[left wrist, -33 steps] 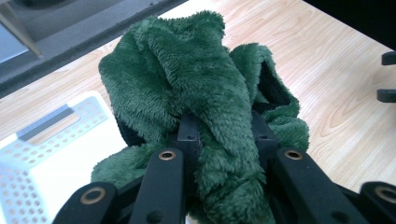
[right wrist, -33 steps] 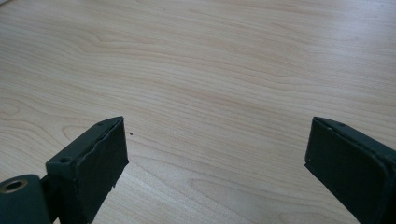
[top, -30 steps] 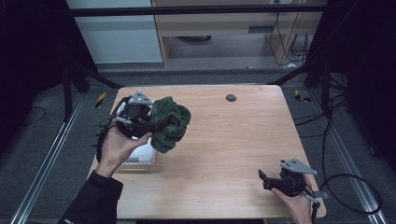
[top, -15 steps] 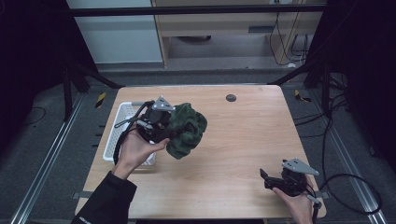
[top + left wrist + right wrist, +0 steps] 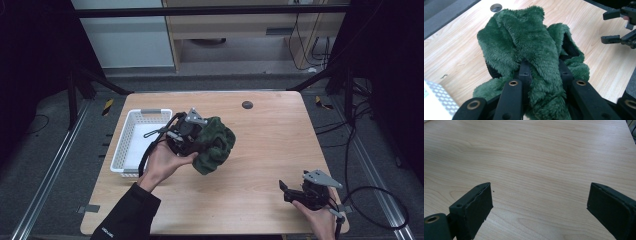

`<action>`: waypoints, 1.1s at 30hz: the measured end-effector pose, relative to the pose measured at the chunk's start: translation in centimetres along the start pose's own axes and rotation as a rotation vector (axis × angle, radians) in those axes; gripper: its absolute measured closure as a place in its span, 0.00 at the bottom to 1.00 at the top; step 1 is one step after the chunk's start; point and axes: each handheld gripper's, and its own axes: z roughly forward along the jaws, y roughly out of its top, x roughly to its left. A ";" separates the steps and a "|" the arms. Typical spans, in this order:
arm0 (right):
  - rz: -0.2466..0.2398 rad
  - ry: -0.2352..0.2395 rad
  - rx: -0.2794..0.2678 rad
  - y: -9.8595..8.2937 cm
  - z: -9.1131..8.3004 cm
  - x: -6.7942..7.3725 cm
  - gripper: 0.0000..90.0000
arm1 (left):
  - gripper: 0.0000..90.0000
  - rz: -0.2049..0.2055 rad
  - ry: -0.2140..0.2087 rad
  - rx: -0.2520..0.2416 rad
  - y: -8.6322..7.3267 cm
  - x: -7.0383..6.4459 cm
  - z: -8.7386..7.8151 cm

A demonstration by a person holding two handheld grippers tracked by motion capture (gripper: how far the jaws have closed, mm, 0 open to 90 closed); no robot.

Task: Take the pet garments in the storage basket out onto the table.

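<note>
A dark green fleece cloth (image 5: 215,144) hangs bunched over the middle-left of the wooden table, with my left gripper (image 5: 196,139) shut on it. In the left gripper view the fleece cloth (image 5: 529,47) is pinched between the two black jaws and drapes forward over them, above the tabletop. My right gripper (image 5: 286,192) rests near the table's front right corner, jaws wide open and pointing left. In the right gripper view its fingers (image 5: 474,207) stand far apart over bare wood with nothing between them.
A white perforated basket (image 5: 131,145) sits at the table's left edge, just left of the held cloth. A round dark grommet (image 5: 247,105) marks the table's far middle. The right gripper (image 5: 617,27) appears at the top right of the left gripper view.
My left gripper has carried the green cloth rightward, off the basket and out over the table, uncovering the basket. The right gripper has stayed put.
</note>
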 end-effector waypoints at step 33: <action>0.004 -0.039 -0.003 -0.1 -0.2 -0.6 0.09 | 0.79 0.063 -0.094 0.100 -1.2 -2.6 6.7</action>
